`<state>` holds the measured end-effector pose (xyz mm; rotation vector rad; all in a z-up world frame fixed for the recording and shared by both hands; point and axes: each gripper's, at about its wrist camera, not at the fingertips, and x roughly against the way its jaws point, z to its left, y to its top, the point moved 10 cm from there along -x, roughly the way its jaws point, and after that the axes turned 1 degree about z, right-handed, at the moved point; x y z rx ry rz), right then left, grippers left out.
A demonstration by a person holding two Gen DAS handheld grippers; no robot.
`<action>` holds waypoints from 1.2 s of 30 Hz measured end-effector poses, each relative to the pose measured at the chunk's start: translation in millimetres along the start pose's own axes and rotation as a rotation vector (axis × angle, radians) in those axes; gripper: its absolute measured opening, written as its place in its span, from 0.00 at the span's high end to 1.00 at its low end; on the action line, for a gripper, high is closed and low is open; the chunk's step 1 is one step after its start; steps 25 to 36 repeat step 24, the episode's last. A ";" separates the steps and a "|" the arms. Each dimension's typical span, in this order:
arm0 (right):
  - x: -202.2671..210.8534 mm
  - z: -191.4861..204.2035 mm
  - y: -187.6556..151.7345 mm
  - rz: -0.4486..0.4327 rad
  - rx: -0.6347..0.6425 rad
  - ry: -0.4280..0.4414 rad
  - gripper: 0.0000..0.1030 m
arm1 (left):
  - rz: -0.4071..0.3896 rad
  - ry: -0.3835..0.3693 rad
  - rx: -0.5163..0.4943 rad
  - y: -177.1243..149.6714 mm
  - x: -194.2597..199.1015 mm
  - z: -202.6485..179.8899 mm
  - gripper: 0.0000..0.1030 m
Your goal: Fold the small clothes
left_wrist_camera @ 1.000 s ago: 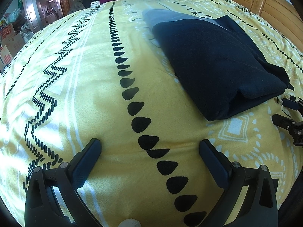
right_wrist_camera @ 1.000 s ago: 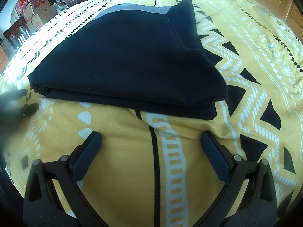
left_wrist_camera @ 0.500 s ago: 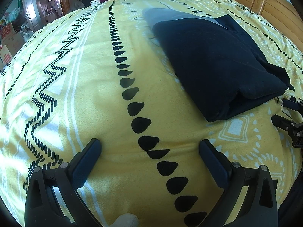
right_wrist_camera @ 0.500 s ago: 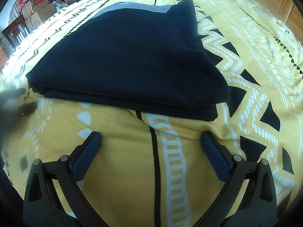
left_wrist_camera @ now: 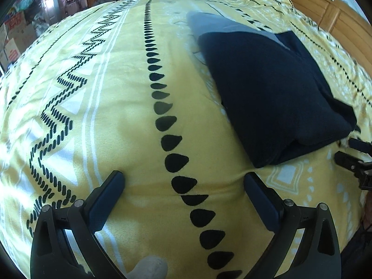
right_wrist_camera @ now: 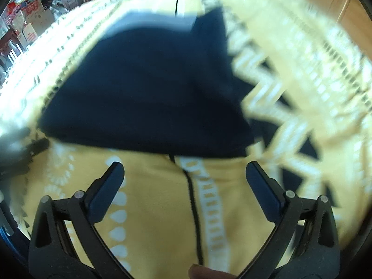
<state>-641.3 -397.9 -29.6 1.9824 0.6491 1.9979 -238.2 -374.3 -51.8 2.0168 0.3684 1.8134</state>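
A folded navy garment [left_wrist_camera: 274, 93] lay on the yellow patterned bedspread [left_wrist_camera: 116, 116], at the right of the left wrist view. The left gripper [left_wrist_camera: 184, 179] and right gripper [right_wrist_camera: 184, 172] hovered with fingers spread, holding nothing.

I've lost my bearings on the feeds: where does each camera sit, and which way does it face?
Left wrist: on the open left gripper, low over the yellow bedspread; folded navy garment ahead-right; right gripper at the edge.
Right wrist: on the open right gripper, blurred, facing the garment's near fold.
Shared: garment, bedspread.
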 end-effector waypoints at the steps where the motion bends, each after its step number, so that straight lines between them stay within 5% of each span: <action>1: 16.6 -0.7 6.4 -0.033 0.002 -0.007 0.00 | 0.002 0.005 0.012 0.4 3.7 1.3 0.00; 4: 66.5 -1.1 25.9 -0.133 -0.001 -0.013 0.00 | -0.042 0.036 0.013 9.8 29.4 1.5 0.00; 9: 153.0 -2.9 58.9 -0.300 -0.074 0.007 0.00 | -0.308 0.073 -0.042 57.9 128.5 -20.1 0.00; 14: 192.3 2.8 69.2 -0.362 -0.104 0.046 0.00 | -0.519 0.046 -0.076 88.0 222.8 -54.4 0.00; 24: 207.7 12.2 65.1 -0.388 -0.114 0.045 0.00 | -0.579 0.021 -0.094 97.3 274.6 -81.1 0.00; 36: 207.7 12.2 65.1 -0.388 -0.114 0.045 0.00 | -0.579 0.021 -0.094 97.3 274.6 -81.1 0.00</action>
